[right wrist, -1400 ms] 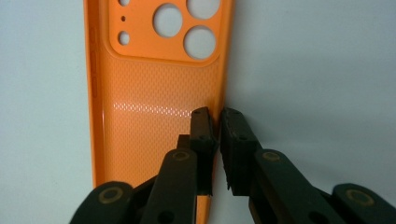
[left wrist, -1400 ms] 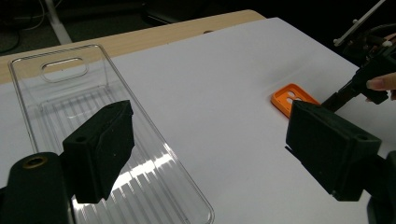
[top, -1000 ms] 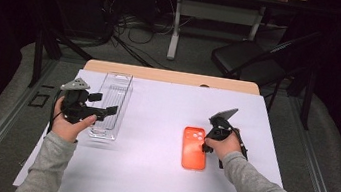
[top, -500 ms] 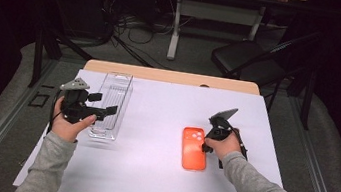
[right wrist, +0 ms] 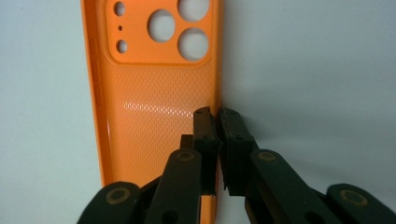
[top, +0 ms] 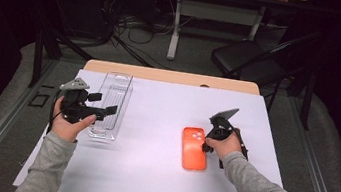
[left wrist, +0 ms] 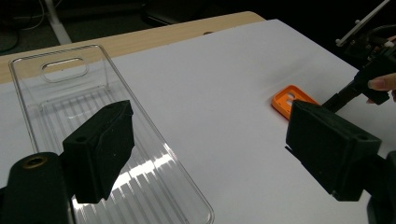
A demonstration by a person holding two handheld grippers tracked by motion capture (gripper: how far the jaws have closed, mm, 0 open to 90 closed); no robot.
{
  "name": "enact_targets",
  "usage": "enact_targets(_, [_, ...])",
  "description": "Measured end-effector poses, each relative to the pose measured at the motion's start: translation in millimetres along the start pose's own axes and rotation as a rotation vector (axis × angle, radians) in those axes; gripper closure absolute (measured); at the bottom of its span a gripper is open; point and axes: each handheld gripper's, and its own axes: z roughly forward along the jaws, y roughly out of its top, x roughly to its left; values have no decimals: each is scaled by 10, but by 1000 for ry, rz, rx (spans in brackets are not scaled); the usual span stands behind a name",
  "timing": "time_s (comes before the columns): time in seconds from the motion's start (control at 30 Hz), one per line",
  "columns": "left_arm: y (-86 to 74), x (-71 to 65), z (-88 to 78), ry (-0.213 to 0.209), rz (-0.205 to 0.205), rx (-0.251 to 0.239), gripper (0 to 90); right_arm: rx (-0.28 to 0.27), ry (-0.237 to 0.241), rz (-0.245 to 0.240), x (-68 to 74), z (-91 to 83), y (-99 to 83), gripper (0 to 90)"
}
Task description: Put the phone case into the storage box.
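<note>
Orange phone case (right wrist: 154, 93) side wall seemingly pinched by right hand-held gripper (right wrist: 219, 116), left hand-held gripper (left wrist: 205, 154) spread wide

**Bright sheet, dark room**

We see the white sheet (top: 154, 124) evenly lit from above while the surroundings fall into near black. Glare streaks the clear tray (left wrist: 140, 168) and the orange phone case (right wrist: 149, 107). Close fingers (left wrist: 100, 144) look soft.

We count one clear tray (top: 113, 99), one orange phone case (top: 194, 149), one white sheet (top: 157, 175), one table (top: 171, 76), two grippers, one chair (top: 244, 60) behind the table.
</note>
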Motion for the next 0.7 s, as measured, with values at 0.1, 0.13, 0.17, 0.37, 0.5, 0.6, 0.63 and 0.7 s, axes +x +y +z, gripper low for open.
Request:
enact_targets(0.1, [-1, -4, 3, 1, 0, 0, 155, 12, -8, -3, -6, -24, 2, 862])
enact_targets(0.13, [-1, -4, 4, 1, 0, 0, 155, -10, 6, -2, -12, -18, -4, 862])
enact_targets(0.17, [-1, -4, 4, 1, 0, 0, 155, -10, 6, -2, -12, -18, -4, 862])
enact_targets(0.37, [0, -4, 2, 2, 2, 0, 155, -40, 31, 11, -32, -91, -4, 862])
enact_targets(0.5, [-2, -5, 5, 2, -2, 0, 155, -71, 47, 7, -53, -111, -14, 862])
enact_targets(0.6, [-3, -1, 5, 2, 0, 1, 155, -50, 21, 9, -47, -150, 3, 862])
enact_targets(0.63, [-3, 1, 5, 2, 1, 1, 155, -54, 27, 25, -45, -155, 4, 862])
enact_targets(0.7, [-4, 1, 6, 3, 1, 1, 155, -83, 41, 18, -61, -151, 6, 862])
